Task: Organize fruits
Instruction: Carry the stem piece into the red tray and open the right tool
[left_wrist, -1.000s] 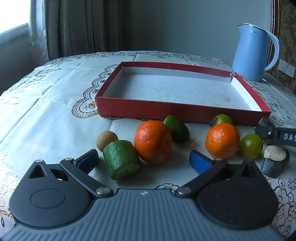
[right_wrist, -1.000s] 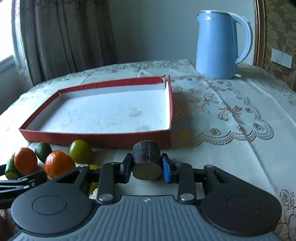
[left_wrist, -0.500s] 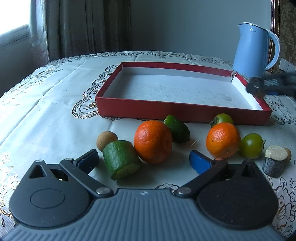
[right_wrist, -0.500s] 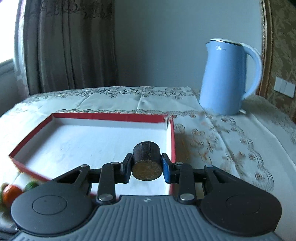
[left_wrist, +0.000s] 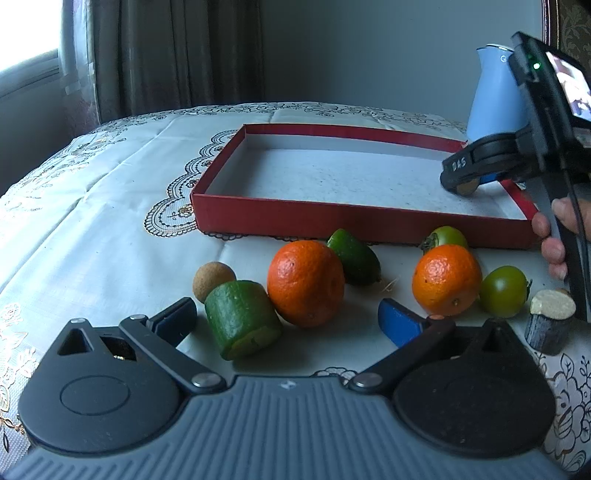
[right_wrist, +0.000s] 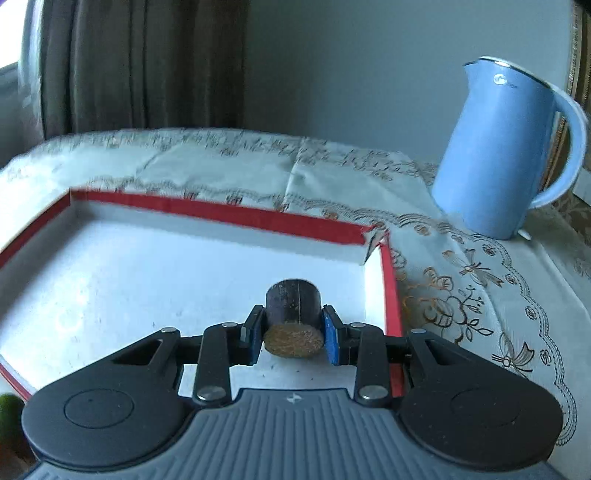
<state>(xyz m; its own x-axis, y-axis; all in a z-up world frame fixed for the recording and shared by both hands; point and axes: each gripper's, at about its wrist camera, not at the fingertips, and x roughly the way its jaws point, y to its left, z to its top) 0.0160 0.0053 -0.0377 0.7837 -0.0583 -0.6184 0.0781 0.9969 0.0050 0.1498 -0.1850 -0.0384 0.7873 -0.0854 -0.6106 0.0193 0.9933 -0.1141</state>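
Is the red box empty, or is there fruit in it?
Empty. The red box shows only its bare white floor; the oranges and green fruits sit outside on the tablecloth.

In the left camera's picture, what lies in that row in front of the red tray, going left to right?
Small brown ball fruit → cut green fruit → big orange → whole green fruit → second orange → round green fruit → dark cut stub. One more green fruit sits behind the second orange.

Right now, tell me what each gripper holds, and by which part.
The right gripper holds a short dark sugarcane piece by its round sides, cut end facing the camera, over the red tray. The left gripper is open and holds nothing.
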